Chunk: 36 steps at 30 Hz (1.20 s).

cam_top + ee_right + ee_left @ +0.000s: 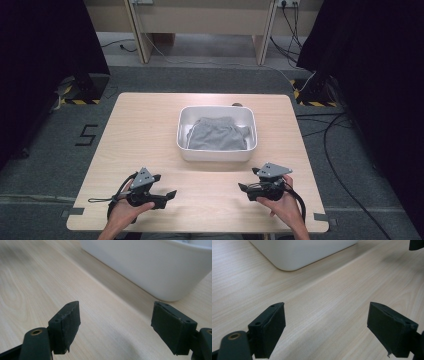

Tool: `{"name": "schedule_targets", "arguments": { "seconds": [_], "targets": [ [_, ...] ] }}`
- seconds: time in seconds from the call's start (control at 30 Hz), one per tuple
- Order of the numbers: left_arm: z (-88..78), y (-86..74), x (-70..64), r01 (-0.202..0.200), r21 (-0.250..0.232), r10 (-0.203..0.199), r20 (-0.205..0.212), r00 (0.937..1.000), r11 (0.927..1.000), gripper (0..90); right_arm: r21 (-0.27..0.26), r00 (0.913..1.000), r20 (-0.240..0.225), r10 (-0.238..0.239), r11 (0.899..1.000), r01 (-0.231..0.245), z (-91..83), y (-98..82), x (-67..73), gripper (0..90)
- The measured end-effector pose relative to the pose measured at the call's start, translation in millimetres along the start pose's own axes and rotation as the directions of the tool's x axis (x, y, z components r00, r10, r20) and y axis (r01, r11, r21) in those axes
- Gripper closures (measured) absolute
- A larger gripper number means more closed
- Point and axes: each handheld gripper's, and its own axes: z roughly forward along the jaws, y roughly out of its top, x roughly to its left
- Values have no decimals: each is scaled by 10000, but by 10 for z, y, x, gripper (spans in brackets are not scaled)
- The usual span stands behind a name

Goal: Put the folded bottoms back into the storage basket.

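Both tongs rest low on the wooden surface (150, 125), the left tongs (167, 196) and the right tongs (245, 190) each released, jaws wide apart with nothing between them. A white tub (217, 154) stands ahead of both and between them, its long axis running from one pair of tongs toward the other. Inside it lies a crumpled grey garment (216, 134). Judged by position, the right tongs sit slightly nearer the tub's near wall.
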Motion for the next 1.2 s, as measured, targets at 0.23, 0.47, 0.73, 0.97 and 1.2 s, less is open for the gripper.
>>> {"name": "schedule_targets", "arguments": {
  "seconds": [0.23, 0.47, 0.73, 0.97, 1.2],
  "targets": [
    [25, -83, -11, -25, 192, 24, 65, 10000, 9998, 145, 313, 9999, 132, 94, 9995, -98, 29, -140, 4, 239],
    [81, -249, -23, -145, 654, 152, -103, 9998, 9978, 146, 414, 9994, 199, 297, 9987, -305, 12, -267, -3, 239],
    [59, -364, -13, -223, 933, 250, -276, 9993, 9954, 144, 540, 9985, 219, 502, 9972, -513, 2, -370, -1, 226],
    [46, -384, -42, -565, 1135, 640, -637, 9959, 9919, 141, 1005, 9978, 448, 488, 9935, -531, 38, -422, 35, 160],
    [66, -381, -74, -620, 1231, 728, -853, 9937, 9905, 115, 1170, 9980, 572, 267, 9926, -333, 79, -457, 64, 126]
  ]
}}
